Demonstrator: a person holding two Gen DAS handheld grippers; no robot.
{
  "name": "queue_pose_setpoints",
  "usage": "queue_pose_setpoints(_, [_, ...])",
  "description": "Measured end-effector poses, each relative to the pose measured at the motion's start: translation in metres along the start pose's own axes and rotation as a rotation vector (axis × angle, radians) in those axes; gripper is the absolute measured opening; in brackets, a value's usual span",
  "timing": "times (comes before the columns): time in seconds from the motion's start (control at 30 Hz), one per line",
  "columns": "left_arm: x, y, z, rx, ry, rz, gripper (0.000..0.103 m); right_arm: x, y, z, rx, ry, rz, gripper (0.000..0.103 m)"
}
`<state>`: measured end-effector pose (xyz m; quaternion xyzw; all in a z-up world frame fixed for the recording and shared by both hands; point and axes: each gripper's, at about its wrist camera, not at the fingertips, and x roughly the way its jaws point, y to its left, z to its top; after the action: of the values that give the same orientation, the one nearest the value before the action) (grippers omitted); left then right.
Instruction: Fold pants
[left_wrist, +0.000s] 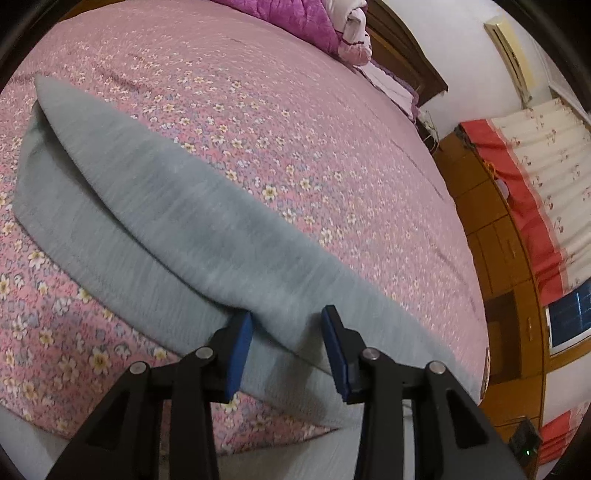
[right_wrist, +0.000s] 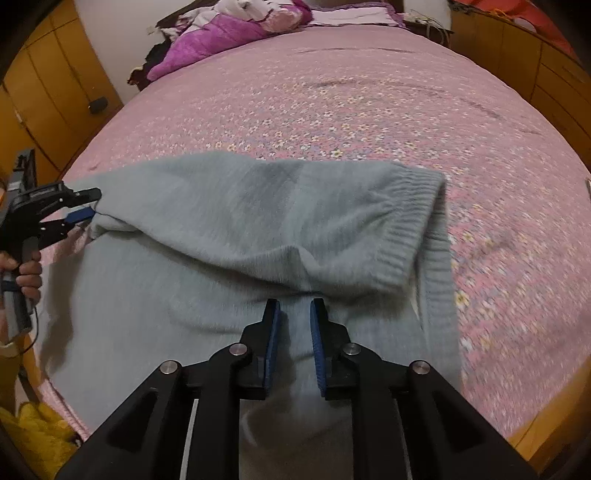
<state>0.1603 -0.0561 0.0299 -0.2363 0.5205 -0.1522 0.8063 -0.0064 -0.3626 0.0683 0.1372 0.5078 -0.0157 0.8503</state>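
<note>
Light grey-blue knit pants (left_wrist: 177, 221) lie on the pink flowered bedspread (left_wrist: 295, 122), one half laid over the other. In the right wrist view the pants (right_wrist: 229, 229) show a ribbed band (right_wrist: 410, 236) at the right. My left gripper (left_wrist: 286, 321) is open just above the fold's near edge, with no cloth between its blue pads. It also shows in the right wrist view (right_wrist: 86, 206) at the pants' left end, jaws apart. My right gripper (right_wrist: 294, 310) is open over the lower layer, just below the folded-over edge, empty.
The bedspread (right_wrist: 369, 110) fills most of both views. A purple quilt (right_wrist: 207, 40) and pillows lie at the bed's head. Wooden cabinets (right_wrist: 48, 85) stand on the left, more (left_wrist: 495, 236) along the other side. A yellow cloth (right_wrist: 33, 435) lies below the bed's near left corner.
</note>
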Motion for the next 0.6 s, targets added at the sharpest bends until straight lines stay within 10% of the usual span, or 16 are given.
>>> queue_pose_setpoints(0.17, [0.003, 0.006, 0.005, -0.009, -0.022, -0.005, 0.038, -0.023, -0.017, -0.013, 0.172, -0.041, 0.055, 0.034])
queue_pose_setpoints(0.6, [0.014, 0.001, 0.006, 0.044, -0.037, 0.016, 0.038, 0.019, -0.066, 0.014, 0.735, -0.059, 0.28, 0.039])
